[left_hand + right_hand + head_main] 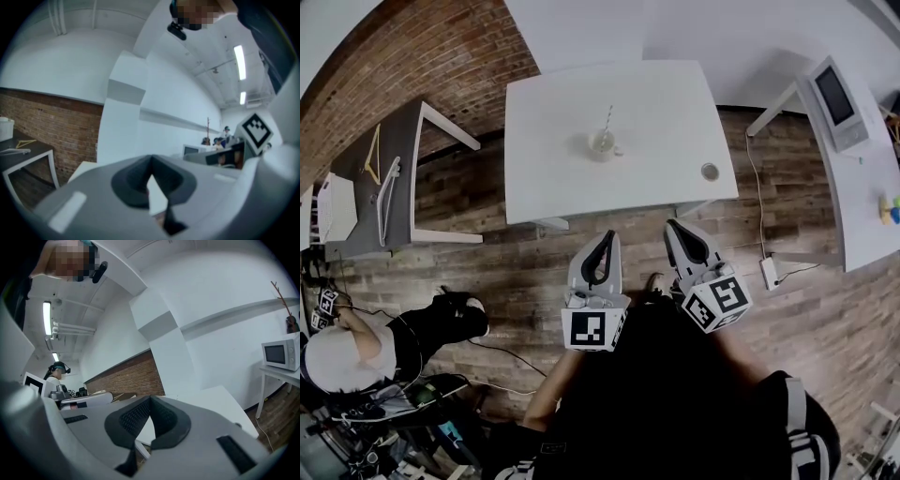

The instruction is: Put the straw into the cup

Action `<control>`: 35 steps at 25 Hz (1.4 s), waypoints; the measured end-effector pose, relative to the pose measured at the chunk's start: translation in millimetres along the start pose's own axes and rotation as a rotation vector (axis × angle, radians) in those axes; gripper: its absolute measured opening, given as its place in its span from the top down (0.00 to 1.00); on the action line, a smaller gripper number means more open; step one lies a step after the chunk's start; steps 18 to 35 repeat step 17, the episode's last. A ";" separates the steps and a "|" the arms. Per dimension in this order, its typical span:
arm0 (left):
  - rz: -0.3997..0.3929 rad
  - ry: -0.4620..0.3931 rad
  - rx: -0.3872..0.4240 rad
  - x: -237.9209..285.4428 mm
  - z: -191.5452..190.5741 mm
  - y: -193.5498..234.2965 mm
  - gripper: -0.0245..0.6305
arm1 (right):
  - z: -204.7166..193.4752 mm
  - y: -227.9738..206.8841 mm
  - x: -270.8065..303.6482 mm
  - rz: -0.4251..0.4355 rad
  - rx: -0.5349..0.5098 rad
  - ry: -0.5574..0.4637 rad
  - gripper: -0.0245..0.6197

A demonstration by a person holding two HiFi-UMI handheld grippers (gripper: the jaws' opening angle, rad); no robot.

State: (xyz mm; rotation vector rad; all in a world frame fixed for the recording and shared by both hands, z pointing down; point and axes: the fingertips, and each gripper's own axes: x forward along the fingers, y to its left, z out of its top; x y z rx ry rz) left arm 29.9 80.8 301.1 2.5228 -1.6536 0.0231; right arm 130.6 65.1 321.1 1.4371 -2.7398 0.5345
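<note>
A clear cup stands near the middle of the white table, and a thin straw rises out of it, leaning slightly right. Both grippers hang over the wooden floor, short of the table's near edge and well apart from the cup. In the head view my left gripper has its jaws closed together with nothing in them. My right gripper is also shut and empty. The left gripper and the right gripper show their pads meeting at the tip. Neither gripper view shows the cup.
A small round disc sits near the table's right front corner. A grey side table stands at the left. A white desk with a microwave stands at the right. A power strip and cables lie on the floor. A seated person is at lower left.
</note>
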 end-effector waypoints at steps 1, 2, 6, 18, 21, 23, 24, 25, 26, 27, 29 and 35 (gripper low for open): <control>-0.001 0.000 0.002 0.2 1.0 -0.3 0.96 | 0.8 -0.4 0.4 -0.002 0.001 0.000 0.95; -0.001 -0.003 0.003 0.4 2.7 -0.7 0.96 | 2.0 -0.6 1.0 -0.003 0.000 0.001 0.95; 0.003 -0.009 -0.002 -0.6 3.9 0.9 0.96 | 4.7 0.7 3.3 -0.005 -0.004 -0.002 0.95; 0.025 -0.003 -0.019 -1.2 2.8 10.5 0.96 | 4.6 6.5 12.2 0.012 -0.014 -0.006 0.95; 0.025 -0.003 -0.019 -1.2 2.8 10.5 0.96 | 4.6 6.5 12.2 0.012 -0.014 -0.006 0.95; 0.025 -0.003 -0.019 -1.2 2.8 10.5 0.96 | 4.6 6.5 12.2 0.012 -0.014 -0.006 0.95; 0.025 -0.003 -0.019 -1.2 2.8 10.5 0.96 | 4.6 6.5 12.2 0.012 -0.014 -0.006 0.95; 0.025 -0.003 -0.019 -1.2 2.8 10.5 0.96 | 4.6 6.5 12.2 0.012 -0.014 -0.006 0.95; 0.025 -0.003 -0.019 -1.2 2.8 10.5 0.96 | 4.6 6.5 12.2 0.012 -0.014 -0.006 0.95; 0.025 -0.003 -0.019 -1.2 2.8 10.5 0.96 | 4.6 6.5 12.2 0.012 -0.014 -0.006 0.95; 0.025 -0.003 -0.019 -1.2 2.8 10.5 0.96 | 4.6 6.5 12.2 0.012 -0.014 -0.006 0.95; 0.025 -0.003 -0.019 -1.2 2.8 10.5 0.96 | 4.6 6.5 12.2 0.012 -0.014 -0.006 0.95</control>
